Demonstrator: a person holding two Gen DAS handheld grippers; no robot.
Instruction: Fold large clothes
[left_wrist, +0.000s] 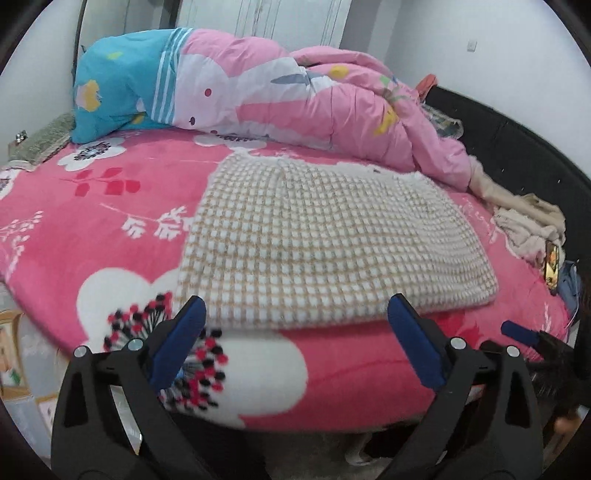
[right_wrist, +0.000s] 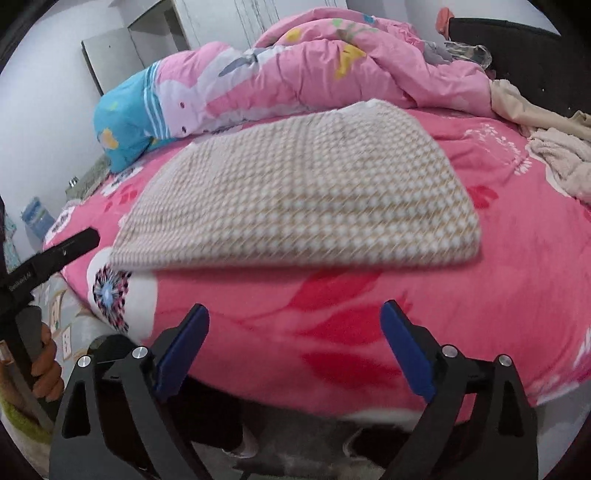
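A beige and white checked fleece garment (left_wrist: 325, 240) lies folded flat into a rectangle on the pink flowered bed cover (left_wrist: 92, 229). It also shows in the right wrist view (right_wrist: 303, 206). My left gripper (left_wrist: 295, 306) is open and empty, its blue fingertips at the garment's near edge. My right gripper (right_wrist: 293, 314) is open and empty, hovering over the bed cover (right_wrist: 517, 280) a little short of the garment's near edge. The right gripper's blue tip shows at the right of the left wrist view (left_wrist: 521, 332). The left gripper shows at the left of the right wrist view (right_wrist: 55, 251).
A pink and blue duvet (left_wrist: 258, 92) is bunched along the far side of the bed. Beige clothes (left_wrist: 528, 225) and a phone (left_wrist: 552, 266) lie at the right edge by the black bed frame (left_wrist: 517, 147). The bed's near edge drops to the floor.
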